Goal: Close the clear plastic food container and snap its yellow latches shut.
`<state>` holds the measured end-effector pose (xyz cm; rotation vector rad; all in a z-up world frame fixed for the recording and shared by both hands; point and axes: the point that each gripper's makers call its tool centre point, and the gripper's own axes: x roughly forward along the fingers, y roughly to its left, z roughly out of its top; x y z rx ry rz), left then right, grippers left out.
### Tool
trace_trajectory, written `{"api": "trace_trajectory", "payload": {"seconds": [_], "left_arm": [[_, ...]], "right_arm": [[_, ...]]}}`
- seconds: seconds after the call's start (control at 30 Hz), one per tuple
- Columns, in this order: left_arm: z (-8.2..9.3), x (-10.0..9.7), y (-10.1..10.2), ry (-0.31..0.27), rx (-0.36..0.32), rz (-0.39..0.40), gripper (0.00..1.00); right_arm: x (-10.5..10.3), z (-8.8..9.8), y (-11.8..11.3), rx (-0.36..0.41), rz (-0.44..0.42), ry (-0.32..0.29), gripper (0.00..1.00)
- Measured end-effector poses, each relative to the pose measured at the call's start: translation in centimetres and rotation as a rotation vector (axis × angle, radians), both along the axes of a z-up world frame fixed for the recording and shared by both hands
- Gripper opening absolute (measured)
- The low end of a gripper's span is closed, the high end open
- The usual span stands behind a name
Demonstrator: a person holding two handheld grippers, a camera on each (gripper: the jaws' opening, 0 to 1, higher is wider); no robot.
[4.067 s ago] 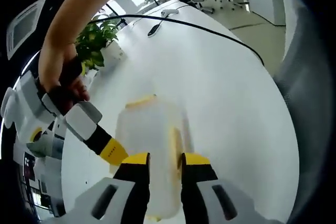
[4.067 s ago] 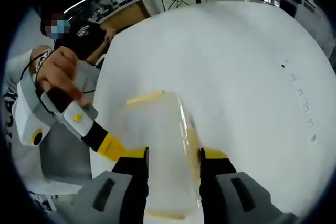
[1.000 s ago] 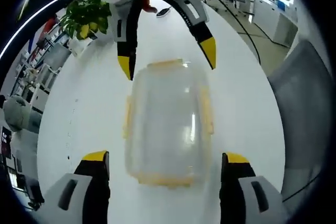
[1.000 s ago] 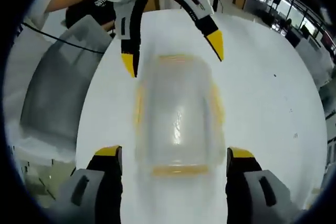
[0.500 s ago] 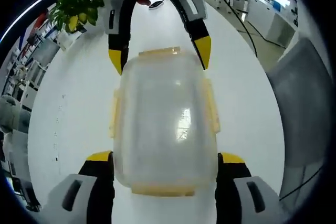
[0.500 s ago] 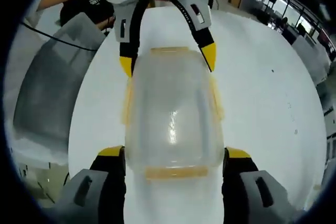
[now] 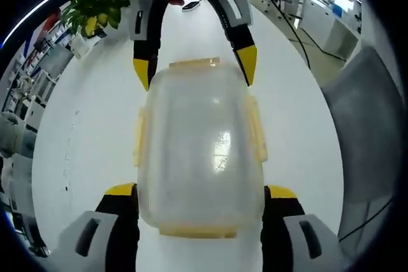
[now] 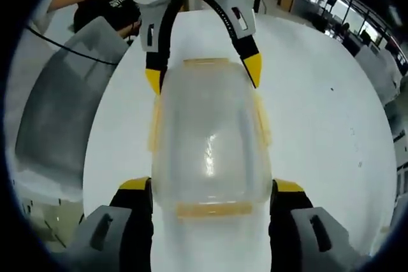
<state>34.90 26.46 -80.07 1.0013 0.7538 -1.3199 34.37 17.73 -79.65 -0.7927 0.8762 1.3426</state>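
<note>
Both tongs, left [image 7: 199, 205] and right [image 8: 210, 199], spread, straddled opposite ends of lidded clear plastic food container [image 7: 199, 157] on white worktop [image 7: 83, 151]. Latching step; next I judged: squeeze yellow latches [image 7: 256, 128] down.

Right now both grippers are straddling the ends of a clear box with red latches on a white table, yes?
Not quite: the latches are yellow, not red, as the left gripper view shows. The rest holds: the left gripper and right gripper straddle opposite ends of the clear box on the white table.
</note>
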Motion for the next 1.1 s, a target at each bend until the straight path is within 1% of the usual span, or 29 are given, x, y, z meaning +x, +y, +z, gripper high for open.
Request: {"api": "trace_trajectory", "payload": {"seconds": [0.17, 0.33, 0.43, 0.53, 0.73, 0.93, 1.1], "left_arm": [[0.0, -0.3, 1.4, -0.002, 0.004, 0.017, 0.76], [0.0, -0.6, 3.3, -0.002, 0.007, 0.031, 0.76], [0.1, -1.0, 4.6, 0.000, -0.004, 0.043, 0.76], [0.2, -1.5, 5.5, 0.002, -0.013, 0.054, 0.76], [0.1, -2.4, 7.6, 0.005, -0.004, 0.069, 0.76], [0.0, -2.9, 8.9, 0.007, 0.000, 0.071, 0.76], [0.0, -3.0, 9.4, 0.010, -0.003, 0.061, 0.76]], "right_arm": [[-0.1, 0.0, 1.3, -0.004, 0.008, -0.006, 0.72], [-0.6, 0.0, 3.3, 0.005, 0.017, -0.007, 0.72], [-0.8, 0.0, 4.4, -0.002, 0.023, -0.008, 0.72], [-1.1, -0.1, 5.4, -0.027, 0.034, -0.012, 0.72], [-1.9, -0.2, 7.6, -0.043, 0.047, -0.009, 0.72], [-2.5, -0.3, 8.9, -0.079, 0.049, -0.005, 0.72], [-2.7, -0.3, 9.2, -0.064, 0.032, -0.001, 0.72]]}}
